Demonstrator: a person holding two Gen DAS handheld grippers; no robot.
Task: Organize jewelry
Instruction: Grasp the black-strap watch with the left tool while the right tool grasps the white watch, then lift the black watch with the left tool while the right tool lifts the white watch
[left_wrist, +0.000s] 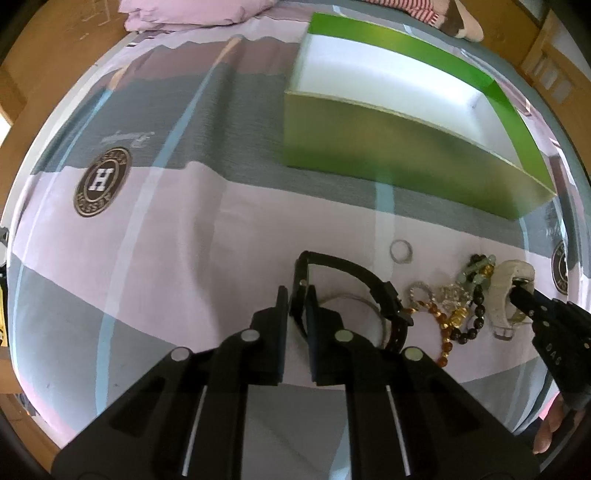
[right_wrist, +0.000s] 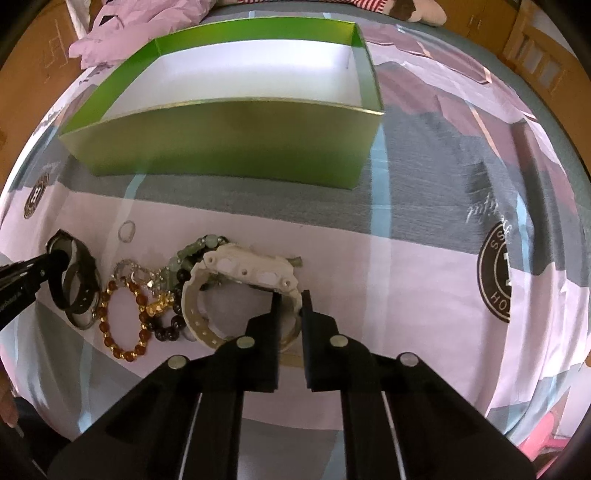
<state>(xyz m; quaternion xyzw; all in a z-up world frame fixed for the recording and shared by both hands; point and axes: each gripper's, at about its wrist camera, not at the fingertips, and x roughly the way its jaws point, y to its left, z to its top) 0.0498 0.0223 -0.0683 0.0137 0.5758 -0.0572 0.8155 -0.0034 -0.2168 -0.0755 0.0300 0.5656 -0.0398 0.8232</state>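
My left gripper (left_wrist: 296, 293) is shut on the strap of a black watch (left_wrist: 354, 275), which also shows in the right wrist view (right_wrist: 77, 275). My right gripper (right_wrist: 290, 297) is shut on the strap of a white watch (right_wrist: 243, 267), which also shows in the left wrist view (left_wrist: 508, 291). Between the watches lie an amber bead bracelet (right_wrist: 123, 317), a dark bead bracelet (right_wrist: 171, 326), a pale green bead bracelet (right_wrist: 188, 251) and a small silver chain (right_wrist: 129, 267). A silver ring (left_wrist: 400, 251) lies nearer the green box (right_wrist: 229, 144), which is open with a white inside.
Everything lies on a bed sheet (left_wrist: 184, 258) with pink, grey and blue bands and round logo prints (left_wrist: 102, 181). A pink pillow (left_wrist: 192, 11) is at the far end. Wooden bed frame (right_wrist: 546, 62) runs along the right side.
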